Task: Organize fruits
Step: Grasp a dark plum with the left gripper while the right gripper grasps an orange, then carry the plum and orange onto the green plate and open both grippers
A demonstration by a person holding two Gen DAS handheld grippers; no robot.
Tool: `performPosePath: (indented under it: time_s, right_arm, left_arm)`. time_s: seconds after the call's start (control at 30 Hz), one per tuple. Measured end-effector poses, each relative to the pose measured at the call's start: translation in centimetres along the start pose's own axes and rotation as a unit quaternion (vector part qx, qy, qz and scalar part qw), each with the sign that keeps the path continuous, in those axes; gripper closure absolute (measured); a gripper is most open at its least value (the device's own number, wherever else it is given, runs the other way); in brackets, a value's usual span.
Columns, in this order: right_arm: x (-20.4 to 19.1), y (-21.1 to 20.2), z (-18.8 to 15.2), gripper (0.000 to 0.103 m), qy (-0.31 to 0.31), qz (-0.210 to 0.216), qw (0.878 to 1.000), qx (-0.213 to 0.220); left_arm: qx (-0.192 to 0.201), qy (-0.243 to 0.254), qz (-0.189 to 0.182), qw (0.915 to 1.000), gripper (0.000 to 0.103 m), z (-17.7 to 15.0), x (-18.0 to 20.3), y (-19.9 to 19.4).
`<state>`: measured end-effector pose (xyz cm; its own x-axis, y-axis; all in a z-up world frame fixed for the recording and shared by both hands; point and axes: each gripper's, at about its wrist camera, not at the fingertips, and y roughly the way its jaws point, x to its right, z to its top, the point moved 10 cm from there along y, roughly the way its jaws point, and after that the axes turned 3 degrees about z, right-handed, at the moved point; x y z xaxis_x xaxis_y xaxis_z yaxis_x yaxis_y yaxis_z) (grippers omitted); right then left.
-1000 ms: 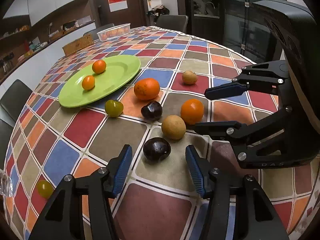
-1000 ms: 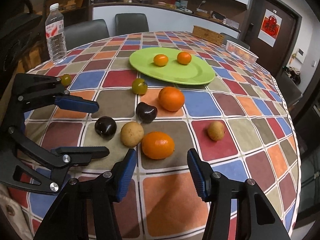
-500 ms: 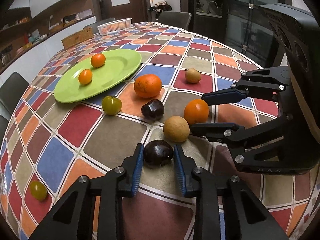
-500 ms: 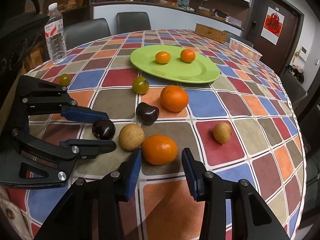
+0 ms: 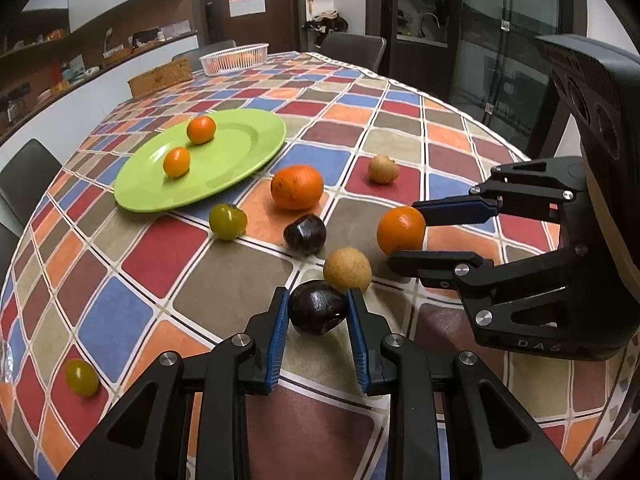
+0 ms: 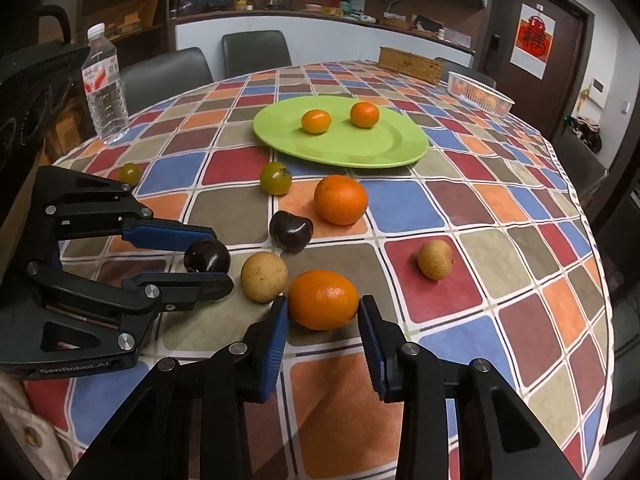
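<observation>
My left gripper (image 5: pixel 318 300) is shut on a dark plum (image 5: pixel 317 306), which rests on the checked tablecloth; it also shows in the right wrist view (image 6: pixel 207 257). My right gripper (image 6: pixel 323 307) is shut on an orange (image 6: pixel 323 300), seen in the left wrist view (image 5: pixel 401 230) too. A green plate (image 5: pixel 224 168) holds two small oranges (image 5: pixel 201 129) (image 5: pixel 176 162). Loose on the cloth lie a large orange (image 5: pixel 297 186), a second plum (image 5: pixel 305 234), a tan round fruit (image 5: pixel 347 269) beside the held plum, another tan fruit (image 5: pixel 383 169) and two green tomatoes (image 5: pixel 228 221) (image 5: pixel 81 377).
A water bottle (image 6: pixel 105 88) stands at the table's left edge in the right wrist view. A wicker box (image 6: pixel 410 65) and a white basket (image 6: pixel 479 93) stand at the far side. Chairs (image 6: pixel 256 53) ring the table. The two grippers sit close, side by side.
Both grippers moved forward and closed: the left onto the dark plum, the right onto the orange. Both fruits still sit on the cloth.
</observation>
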<state>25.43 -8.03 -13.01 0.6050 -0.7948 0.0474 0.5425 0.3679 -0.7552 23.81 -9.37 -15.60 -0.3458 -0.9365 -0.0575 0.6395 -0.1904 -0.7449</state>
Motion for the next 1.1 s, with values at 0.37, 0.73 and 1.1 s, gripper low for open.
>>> performPosePath:
  time_s: [0.37, 0.73, 1.1]
  right_arm:
    - [-0.3, -2.4, 1.4, 0.067, 0.015, -0.010, 0.999, 0.028]
    - [-0.9, -5.0, 4.2, 0.067, 0.031, -0.020, 0.997, 0.074]
    - [-0.3, -5.3, 8.5, 0.066, 0.048, -0.027, 0.993, 0.108]
  left_arm:
    - [0.035, -0.014, 0.008, 0.9993, 0.074, 1.2, -0.7, -3.1]
    - [0.086, -0.030, 0.034, 0.9953, 0.074, 3.5, -2.5, -6.3]
    - [0.107, -0.053, 0.057, 0.9912, 0.075, 6.3, -5.8, -6.5]
